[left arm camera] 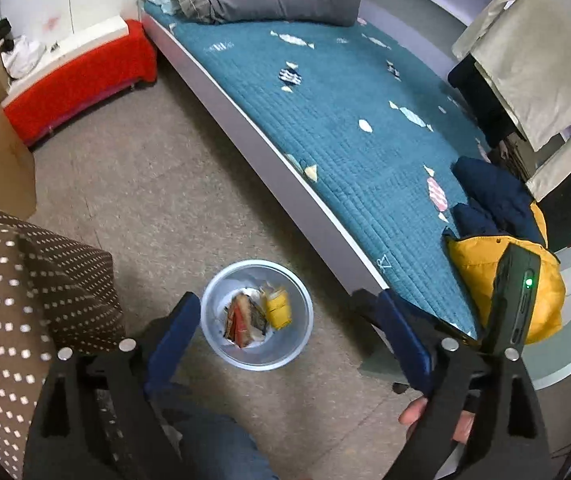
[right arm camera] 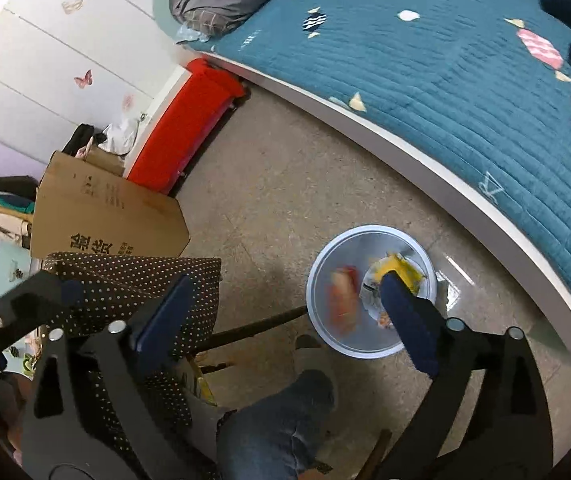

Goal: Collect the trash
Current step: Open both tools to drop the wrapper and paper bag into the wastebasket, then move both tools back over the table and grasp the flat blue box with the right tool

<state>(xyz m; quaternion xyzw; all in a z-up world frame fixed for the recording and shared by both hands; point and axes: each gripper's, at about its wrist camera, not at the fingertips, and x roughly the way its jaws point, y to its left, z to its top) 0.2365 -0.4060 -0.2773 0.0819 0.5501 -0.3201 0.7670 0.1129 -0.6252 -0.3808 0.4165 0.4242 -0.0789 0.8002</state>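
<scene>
Below | bin (left arm camera: 221, 344): yellow carton (left arm camera: 277, 309), red wrapper (left arm camera: 239, 320) inside | both jaws wide, empty

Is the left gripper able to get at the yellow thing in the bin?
Probably yes. The left gripper has its jaws open right above the bin, and nothing covers the yellow carton lying on top of the other trash.

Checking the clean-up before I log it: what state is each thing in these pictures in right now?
Trash bin: upright on the floor, uncovered, holding trash.
Yellow carton: inside the bin, blurred.
Red wrapper: inside the bin, blurred.
Left gripper: jaws wide open, nothing between them.
Right gripper: jaws wide open, empty.
Cardboard box: flaps open.
Yellow and navy jacket: crumpled on the bed.
</scene>
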